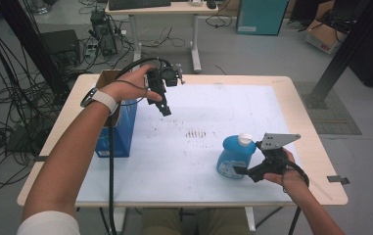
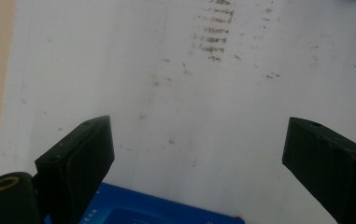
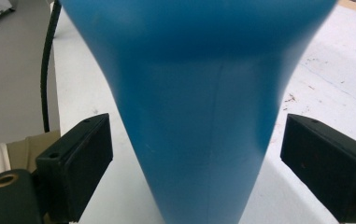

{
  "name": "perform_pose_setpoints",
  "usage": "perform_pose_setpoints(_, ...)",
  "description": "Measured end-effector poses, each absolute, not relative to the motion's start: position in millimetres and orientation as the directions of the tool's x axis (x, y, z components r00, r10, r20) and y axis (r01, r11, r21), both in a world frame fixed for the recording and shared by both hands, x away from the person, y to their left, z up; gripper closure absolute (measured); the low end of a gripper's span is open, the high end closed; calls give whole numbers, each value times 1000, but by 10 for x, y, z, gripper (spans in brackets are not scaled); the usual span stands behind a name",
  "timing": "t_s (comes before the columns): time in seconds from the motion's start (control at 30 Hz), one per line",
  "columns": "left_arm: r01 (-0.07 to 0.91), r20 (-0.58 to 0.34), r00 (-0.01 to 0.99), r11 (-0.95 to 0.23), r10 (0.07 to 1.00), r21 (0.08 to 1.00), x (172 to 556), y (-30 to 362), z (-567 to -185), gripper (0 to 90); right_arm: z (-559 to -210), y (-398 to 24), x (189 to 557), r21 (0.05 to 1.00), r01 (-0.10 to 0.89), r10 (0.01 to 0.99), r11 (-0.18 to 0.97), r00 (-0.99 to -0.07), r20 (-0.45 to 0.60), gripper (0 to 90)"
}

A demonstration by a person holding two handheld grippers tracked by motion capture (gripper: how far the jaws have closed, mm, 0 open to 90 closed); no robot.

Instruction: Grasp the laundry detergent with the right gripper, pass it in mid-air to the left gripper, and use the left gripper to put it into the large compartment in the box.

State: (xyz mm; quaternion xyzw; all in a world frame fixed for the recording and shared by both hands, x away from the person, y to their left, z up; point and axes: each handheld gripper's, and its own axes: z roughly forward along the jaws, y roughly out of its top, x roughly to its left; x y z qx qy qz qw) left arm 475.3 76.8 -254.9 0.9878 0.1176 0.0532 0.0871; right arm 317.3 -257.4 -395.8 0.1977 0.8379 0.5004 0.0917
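Right hand-held gripper [image 1: 240,170], near the tabletop's [image 1: 291,93] right front edge, brackets the upright blue plastic bottle with white cap [image 1: 236,153], jaws apart, not yet pressing, apparently positioned for grasping. Left hand-held gripper [image 1: 166,110] hangs open over the rear left, beside a blue cardboard box [image 1: 123,132].

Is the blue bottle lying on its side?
No, the blue bottle stands upright on the white table, white cap on top.

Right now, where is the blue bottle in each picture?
High view: the blue bottle stands right of middle on the white mat, by the right gripper.
Left gripper view: not in it.
Right gripper view: the bottle stands large between the jaws, untouched.
Shared landmark: the white mat.
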Motion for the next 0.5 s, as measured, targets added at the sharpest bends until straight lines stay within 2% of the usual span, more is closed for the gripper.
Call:
perform_pose_setpoints(0.23, 203, 90, 972, -966, 219, 162, 4763, 763, -2534, 95, -4004, -2561, 3179, 886, 240, 427, 396, -903, 53, 119)
perform_pose_setpoints(0.33, 225, 90, 965, -955, 246, 192, 4745, 759, -2552, 95, -4014, -2551, 3178, 889, 238, 427, 392, -903, 54, 129)
perform_pose_setpoints(0.5, 204, 94, 971, -965, 221, 165, 4761, 765, -2537, 95, -4028, -2548, 3181, 892, 229, 426, 391, -903, 45, 144)
